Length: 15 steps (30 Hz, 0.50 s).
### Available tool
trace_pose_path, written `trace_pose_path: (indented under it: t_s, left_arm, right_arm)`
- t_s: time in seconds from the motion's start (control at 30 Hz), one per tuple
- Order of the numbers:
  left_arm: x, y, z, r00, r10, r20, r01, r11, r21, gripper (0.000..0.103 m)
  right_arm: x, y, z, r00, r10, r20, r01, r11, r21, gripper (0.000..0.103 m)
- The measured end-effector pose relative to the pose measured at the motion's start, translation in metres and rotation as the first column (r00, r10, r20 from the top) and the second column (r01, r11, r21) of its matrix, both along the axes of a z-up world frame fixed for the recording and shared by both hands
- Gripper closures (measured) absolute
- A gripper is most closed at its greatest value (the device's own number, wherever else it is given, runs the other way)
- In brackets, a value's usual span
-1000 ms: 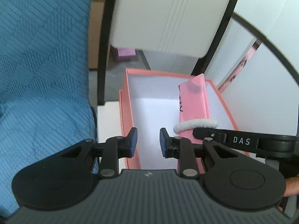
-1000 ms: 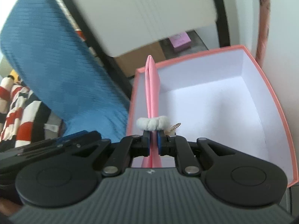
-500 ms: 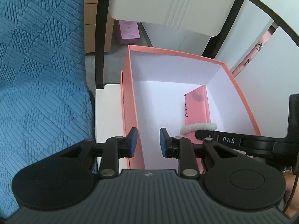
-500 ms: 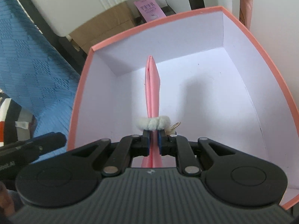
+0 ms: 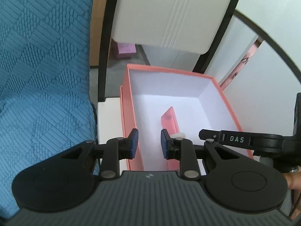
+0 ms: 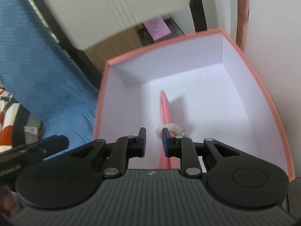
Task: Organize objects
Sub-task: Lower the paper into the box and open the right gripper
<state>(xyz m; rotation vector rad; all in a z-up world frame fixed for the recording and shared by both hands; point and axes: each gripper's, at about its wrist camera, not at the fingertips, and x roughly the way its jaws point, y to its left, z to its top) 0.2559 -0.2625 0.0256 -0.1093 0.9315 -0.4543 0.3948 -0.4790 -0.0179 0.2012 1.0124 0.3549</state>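
Right gripper [image 6: 152, 142]: its jaws have just been opening and now stand narrowly apart; the flat pink card pack [image 6: 165, 111] lies edge-on ahead of them, at the right pad, no longer pinched.
Left gripper [image 5: 148, 144]: jaws narrowly apart, nothing between the pads; the left wall of the box shows through the gap.
Pink card pack: inside the pink box [image 6: 250, 86], ahead of the right gripper's fingers, leaning on its long edge over the white floor, with a white fluffy band [image 6: 170, 127] round its near end.
Step in hand: release of the pack into the box, as I judge it.
Doing it well: widen the right jaws until both pads are clear of pack and band, then draw straight back and up so that neither pad catches the fluffy band; keep the left gripper beside the box wall to steady it if it shifts.
Risk: the pack stands on edge and may topple flat; that is harmless inside the box.
Right wrist view only: the pack's thin edge, a small tag beside the band.
Left wrist view only: the pack's broad pink face [image 5: 169, 119], the right gripper's finger marked DAS [image 5: 225, 138] reaching over the box rim, a white chair back [image 5: 169, 13] beyond.
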Motion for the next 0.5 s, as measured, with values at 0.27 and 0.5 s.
trace_pose_path:
  t_s: [0.27, 0.5]
  left_arm:
    - [-0.037, 0.028, 0.041, 0.997, -0.013, 0.070, 0.015, 0.999, -0.028, 0.074]
    - [-0.073, 0.055, 0.068, 0.992, -0.024, 0.122, 0.029, 0.999, -0.039, 0.069]
  right_arm:
    - [-0.046, 0.010, 0.052, 0.997, 0.008, 0.083, -0.009, 1.000, 0.012, 0.081]
    - [-0.096, 0.013, 0.078, 0.992, -0.005, 0.127, 0.004, 1.000, 0.012, 0.081]
